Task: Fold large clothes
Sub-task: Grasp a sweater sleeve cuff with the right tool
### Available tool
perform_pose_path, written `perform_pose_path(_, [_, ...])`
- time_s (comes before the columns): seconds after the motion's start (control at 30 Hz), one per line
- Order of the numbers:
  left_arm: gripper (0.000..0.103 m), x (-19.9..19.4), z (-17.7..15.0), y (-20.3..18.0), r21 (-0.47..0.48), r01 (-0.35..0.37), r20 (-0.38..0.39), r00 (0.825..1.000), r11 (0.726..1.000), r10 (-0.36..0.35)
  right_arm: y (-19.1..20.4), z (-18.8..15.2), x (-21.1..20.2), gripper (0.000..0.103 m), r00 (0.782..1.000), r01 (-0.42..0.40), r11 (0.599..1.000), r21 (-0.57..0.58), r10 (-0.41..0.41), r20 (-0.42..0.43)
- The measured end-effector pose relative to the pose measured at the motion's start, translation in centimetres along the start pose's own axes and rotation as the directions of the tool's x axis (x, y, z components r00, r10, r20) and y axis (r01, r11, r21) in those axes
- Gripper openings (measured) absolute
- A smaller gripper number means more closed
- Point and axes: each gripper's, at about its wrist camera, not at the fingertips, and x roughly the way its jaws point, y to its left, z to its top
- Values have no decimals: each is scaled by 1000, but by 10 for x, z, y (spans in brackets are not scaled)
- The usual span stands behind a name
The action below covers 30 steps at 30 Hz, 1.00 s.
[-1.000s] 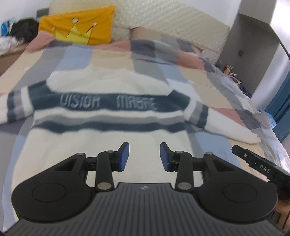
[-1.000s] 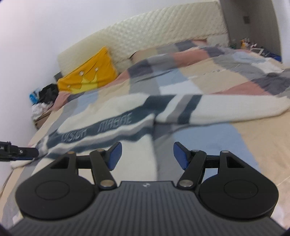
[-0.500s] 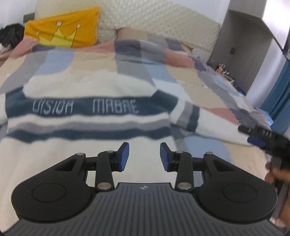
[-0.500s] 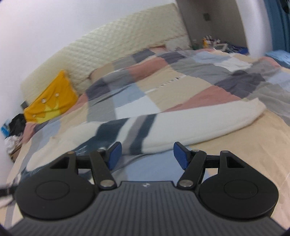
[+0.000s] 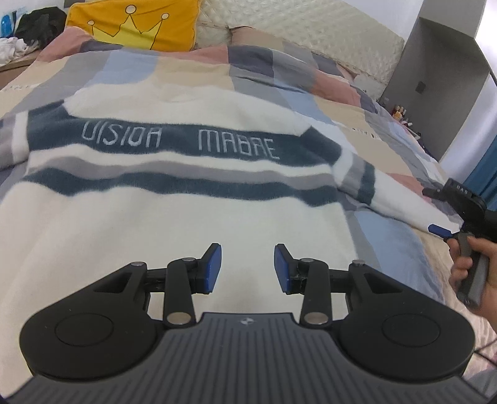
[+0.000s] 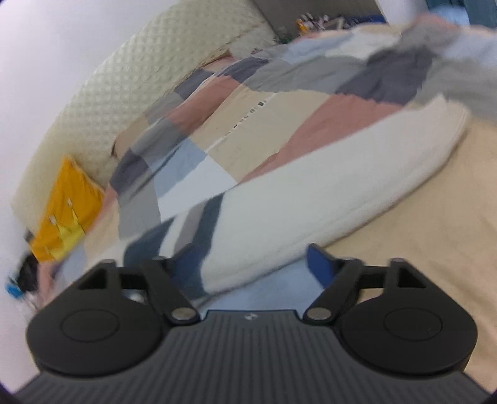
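A cream sweater [image 5: 174,223] with navy and grey stripes and pale lettering lies flat, front up, on the bed. My left gripper [image 5: 247,267] hovers over its lower body, open, with nothing between the blue pads. The sweater's right sleeve [image 6: 326,192] stretches out across the duvet towards the right. My right gripper [image 6: 245,264] is tilted just in front of this sleeve, and its jaws are opening. The sleeve's near edge shows between the fingers, and no pad presses on it. In the left wrist view the right gripper [image 5: 436,211] shows at the right edge, held by a hand [image 5: 475,267].
A patchwork duvet [image 5: 279,62] covers the bed. A yellow crown pillow [image 5: 133,25] and a quilted headboard [image 5: 310,28] are at the far end. A grey cabinet [image 5: 441,77] and a blue curtain [image 5: 484,174] stand to the right. Clothes [image 5: 28,25] are piled at the far left.
My left gripper has sunk closer to the sweater's body. My right gripper has swung right along the sleeve, rolled sideways, and its jaws have spread wider.
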Motion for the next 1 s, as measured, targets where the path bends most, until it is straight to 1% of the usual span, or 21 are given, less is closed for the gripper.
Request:
perform_pose_path(0.1, [43,0,-1,-2,10,15,-1,1000,1000,-15,-19,7,12,88,1000,-2,996,93,1,11])
perform_pose_path(0.2, [43,1,-2,-7,33,10,1,1000,999,-10,-37,14,19,88,999,-9,985,171,1,45])
perform_pose_path(0.3, [43,4,-4,-11,50,14,-3,1000,999,-14,-57,17,23,87,998,-9,963,270,-9,65])
perform_pose_path(0.4, [43,10,-4,-12,44,18,-13,1000,999,-18,-74,17,21,87,993,-45,937,348,3,120])
perform_pose_path(0.5, [43,15,-3,-9,36,14,-20,1000,999,-13,-82,22,21,87,985,-61,931,361,-2,171])
perform_pose_path(0.63, [43,20,-3,-4,17,8,-30,1000,1000,-8,-91,21,13,87,984,-84,910,407,12,176])
perform_pose_path(0.7, [43,23,-3,-3,13,2,-34,999,1000,-1,-92,19,6,87,987,-63,915,398,-1,159])
perform_pose_path(0.77, [43,26,-2,-2,11,-7,-38,999,1000,7,-92,16,0,87,988,-27,924,381,-33,149])
perform_pose_path(0.8, [43,27,-2,-2,9,-10,-40,999,1000,11,-95,14,-3,87,988,-38,925,378,-23,156])
perform_pose_path(0.9, [43,30,-3,-1,5,-18,-45,999,1000,18,-105,13,-4,87,984,-76,904,421,-1,180])
perform_pose_path(1.0, [43,31,-4,0,0,-22,-48,999,1000,22,-112,19,2,87,976,-91,885,457,-13,218])
